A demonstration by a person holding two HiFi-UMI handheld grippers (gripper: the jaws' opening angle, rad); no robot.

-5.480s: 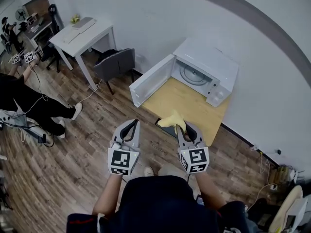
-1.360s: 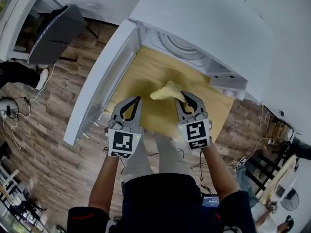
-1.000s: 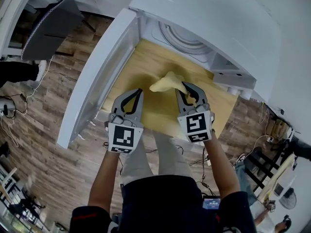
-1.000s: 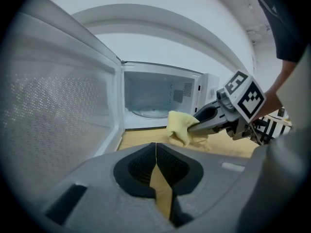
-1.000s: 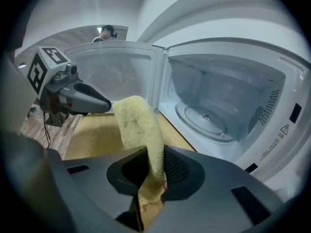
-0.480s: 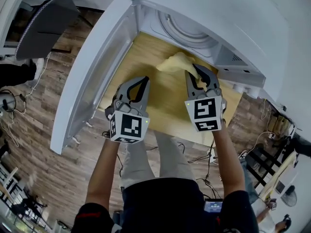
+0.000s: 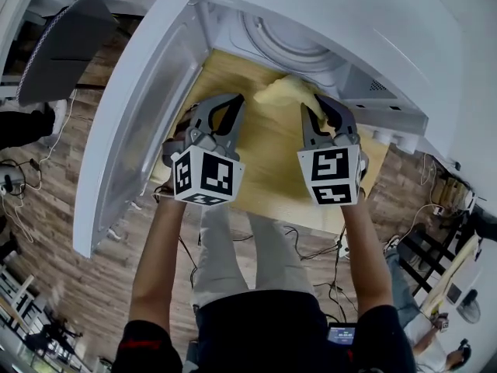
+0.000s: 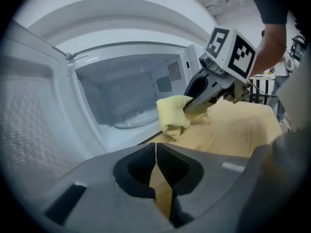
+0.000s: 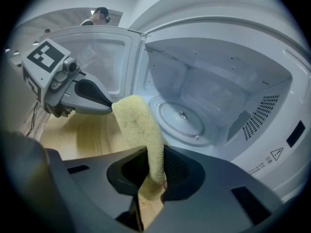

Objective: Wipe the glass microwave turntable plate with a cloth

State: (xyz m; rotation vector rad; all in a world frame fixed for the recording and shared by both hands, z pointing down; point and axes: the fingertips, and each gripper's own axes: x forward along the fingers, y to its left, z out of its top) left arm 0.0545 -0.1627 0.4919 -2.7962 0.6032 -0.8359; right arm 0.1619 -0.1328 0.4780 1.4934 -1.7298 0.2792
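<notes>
The glass turntable plate point(image 7: 283, 43) lies flat inside the open white microwave point(image 7: 373, 37); the right gripper view shows it whole point(image 9: 180, 118). My right gripper point(image 7: 320, 107) is shut on a yellow cloth point(image 7: 286, 92), which stands up out of the jaws point(image 9: 141, 125) just in front of the cavity mouth. The cloth hangs above the wooden tabletop, apart from the plate. My left gripper point(image 7: 231, 101) is shut with nothing in it, its jaws meeting in a thin line point(image 8: 155, 147). It sits left of the cloth, its tip point(image 9: 109, 108) close beside the fabric.
The microwave door point(image 7: 136, 123) swings open to the left, beside my left gripper. The wooden tabletop point(image 7: 256, 162) stretches under both grippers. A grey chair point(image 7: 62, 45) stands on the wood floor at far left. A person point(image 9: 99, 14) stands behind the door.
Both grippers have moved forward toward the microwave opening, bringing the cloth from over the table to the cavity mouth. The left gripper has rolled and dropped slightly.
</notes>
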